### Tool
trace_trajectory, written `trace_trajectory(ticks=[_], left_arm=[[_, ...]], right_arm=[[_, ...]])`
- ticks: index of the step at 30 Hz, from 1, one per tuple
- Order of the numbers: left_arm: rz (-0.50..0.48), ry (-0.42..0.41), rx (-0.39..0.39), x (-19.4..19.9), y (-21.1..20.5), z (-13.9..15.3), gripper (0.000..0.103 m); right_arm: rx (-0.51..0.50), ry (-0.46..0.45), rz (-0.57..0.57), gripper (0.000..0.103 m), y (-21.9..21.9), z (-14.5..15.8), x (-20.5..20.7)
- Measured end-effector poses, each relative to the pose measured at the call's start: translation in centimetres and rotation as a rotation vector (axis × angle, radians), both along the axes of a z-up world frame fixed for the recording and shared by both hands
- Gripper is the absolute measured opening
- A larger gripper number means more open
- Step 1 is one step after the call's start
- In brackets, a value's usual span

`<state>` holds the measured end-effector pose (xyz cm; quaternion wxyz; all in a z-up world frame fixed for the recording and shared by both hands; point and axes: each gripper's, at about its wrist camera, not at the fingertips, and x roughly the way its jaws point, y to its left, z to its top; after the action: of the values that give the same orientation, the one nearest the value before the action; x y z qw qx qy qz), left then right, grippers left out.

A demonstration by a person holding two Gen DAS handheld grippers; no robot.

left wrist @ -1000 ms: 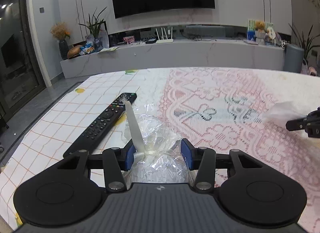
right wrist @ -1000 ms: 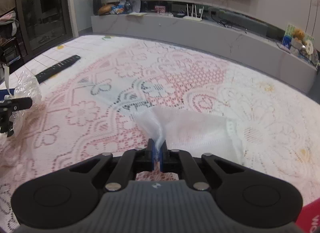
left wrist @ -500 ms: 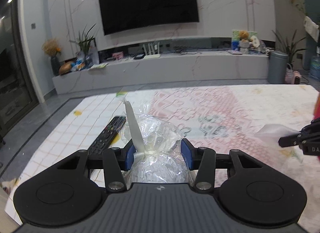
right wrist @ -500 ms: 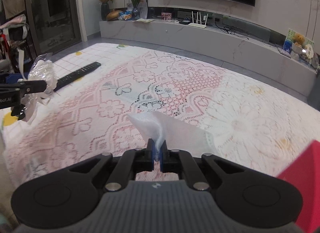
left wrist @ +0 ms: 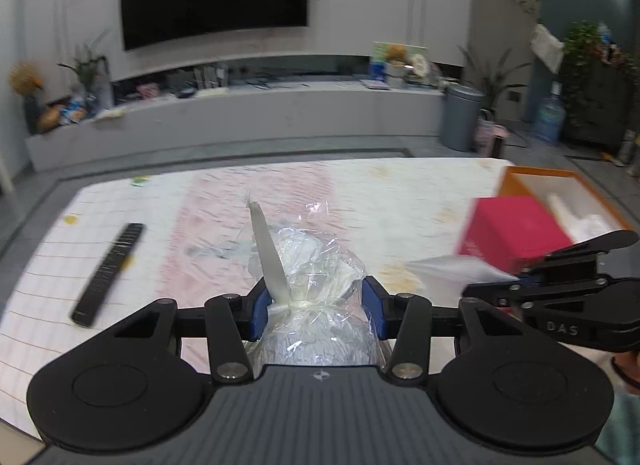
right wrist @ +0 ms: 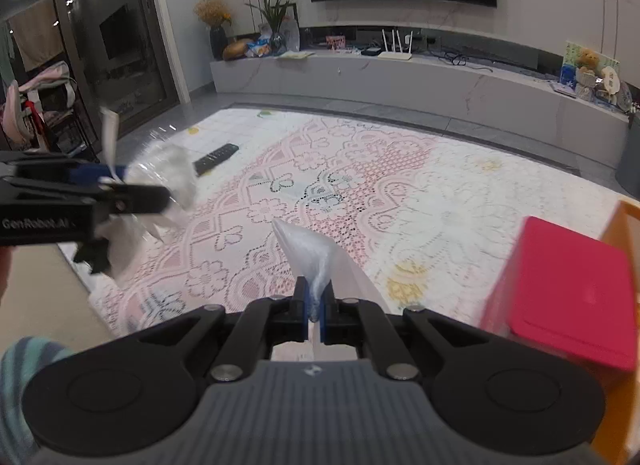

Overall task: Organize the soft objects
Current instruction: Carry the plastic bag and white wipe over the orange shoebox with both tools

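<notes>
**Both grippers loaded, lifted off the table**

Left gripper [left wrist: 316, 303] clamps a clear tied plastic bag [left wrist: 316, 269], held above the table's [left wrist: 360, 193] near edge. Right gripper [right wrist: 316, 301] pinches a white cloth [right wrist: 316, 249] tight, raised beside the red box [right wrist: 568, 293]. Orange box [left wrist: 560, 181] sits at the right edge. Remote [left wrist: 108, 269] lies near the left edge.

"DAS" on the right gripper [left wrist: 516, 285], "GenRobot.AI" on the side of the left gripper [right wrist: 132, 189]

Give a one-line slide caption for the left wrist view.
Left claw holds a tied plastic bag above the tablecloth, remote at left.
</notes>
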<state>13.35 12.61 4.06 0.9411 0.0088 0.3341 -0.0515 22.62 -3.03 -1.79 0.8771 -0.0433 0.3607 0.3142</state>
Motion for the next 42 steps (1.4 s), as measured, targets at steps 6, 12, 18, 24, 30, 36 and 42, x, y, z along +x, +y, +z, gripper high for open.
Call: trace_trajectory(ticks=[6,12,18,24,30,36,42], left_arm=[[-0.098,0.004,-0.054,-1.2,-3.9,1.7,0.054],[-0.206,-0.018,-0.064,-1.2,-9.0,2.7,0.054],[-0.325,-0.035,-0.058,0.1,-15.2,3.9,0.054],[-0.43,-0.033,-0.062,1.9,-21.1,4.7,0.054],[-0.478,0.007,-0.054,4.6,-25.6,3.9,0.054],[-0.508,0.052,-0.034,7.5,-28.6,2.4,0.054],[-0.518,0.137,-0.025,10.4,-30.7,-0.5,0.054]], right_arm=[[0.002,-0.017,-0.043,0.001,-5.0,2.7,-3.5],[-0.032,-0.077,-0.111,0.001,-11.0,5.5,-5.9],[-0.075,-0.152,-0.197,0.001,-17.0,9.2,-7.1],[-0.118,-0.161,-0.261,0.001,-22.1,11.7,-6.3],[-0.146,-0.133,-0.297,0.001,-25.9,12.1,-3.9],[-0.194,-0.1,-0.322,0.001,-27.9,10.7,-1.1],[-0.194,-0.009,-0.355,0.002,-29.7,7.4,2.4]])
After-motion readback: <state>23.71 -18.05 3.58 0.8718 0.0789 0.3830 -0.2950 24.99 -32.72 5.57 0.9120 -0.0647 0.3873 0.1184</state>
